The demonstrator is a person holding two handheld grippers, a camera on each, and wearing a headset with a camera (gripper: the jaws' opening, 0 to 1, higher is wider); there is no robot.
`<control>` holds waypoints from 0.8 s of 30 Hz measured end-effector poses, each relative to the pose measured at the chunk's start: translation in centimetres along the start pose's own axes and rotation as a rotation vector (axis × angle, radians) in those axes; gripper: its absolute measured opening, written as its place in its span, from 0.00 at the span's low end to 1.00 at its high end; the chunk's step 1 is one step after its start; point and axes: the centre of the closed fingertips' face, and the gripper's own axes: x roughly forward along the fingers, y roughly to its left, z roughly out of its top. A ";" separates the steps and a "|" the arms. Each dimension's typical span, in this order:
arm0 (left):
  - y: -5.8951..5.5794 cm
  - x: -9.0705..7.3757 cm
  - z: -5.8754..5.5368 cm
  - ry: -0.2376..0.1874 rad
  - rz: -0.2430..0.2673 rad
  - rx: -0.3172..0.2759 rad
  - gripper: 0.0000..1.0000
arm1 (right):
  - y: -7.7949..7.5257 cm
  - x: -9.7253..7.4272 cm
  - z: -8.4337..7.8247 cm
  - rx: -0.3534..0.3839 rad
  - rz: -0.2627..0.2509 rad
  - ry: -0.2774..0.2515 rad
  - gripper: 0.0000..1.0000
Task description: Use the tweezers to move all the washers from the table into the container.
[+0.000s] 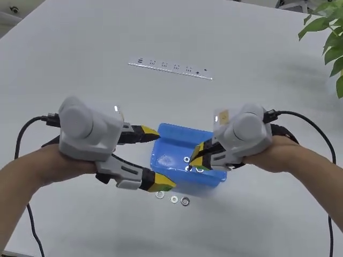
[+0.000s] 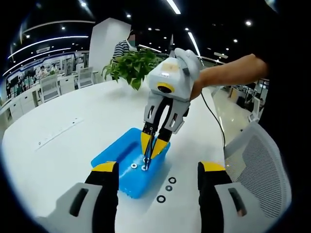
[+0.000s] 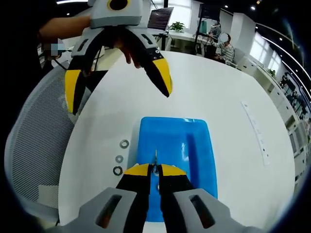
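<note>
**A:** Head view first: where are the tweezers [image 1: 191, 165]?

**B:** In the right tool [image 1: 195, 155], its jaws closed tight on them. The tips point down into the blue container [image 1: 177, 134], right at one washer [image 2: 144, 168]. I cannot tell whether they grip it.

**A:** Any others inside?

**B:** A second washer [image 2: 133, 165], just beside the first.

**A:** And outside?

**B:** Three washers [image 1: 173, 199] in a row on the tabletop [image 1: 80, 43], just beside the container's near wall.

**A:** The left tool [image 1: 161, 158]?

**B:** Spread wide, holding nothing, at the container's left end.

**A:** Room to move?

**B:** Open tabletop on every side. A power strip [image 1: 170, 68] lies well beyond, and a plant [image 1: 329, 37] is at the far right edge.
</note>
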 end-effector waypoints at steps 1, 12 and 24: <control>0.1 0.1 0.1 0.003 -0.002 0.005 0.66 | 0.0 0.0 0.0 -0.003 0.000 0.001 0.06; 0.6 1.4 1.0 0.030 -0.047 0.072 0.37 | 0.2 0.3 -0.2 -0.013 0.011 0.014 0.07; 0.5 3.3 2.3 0.044 -0.085 0.146 0.19 | 0.3 0.3 -0.1 -0.017 0.016 0.012 0.07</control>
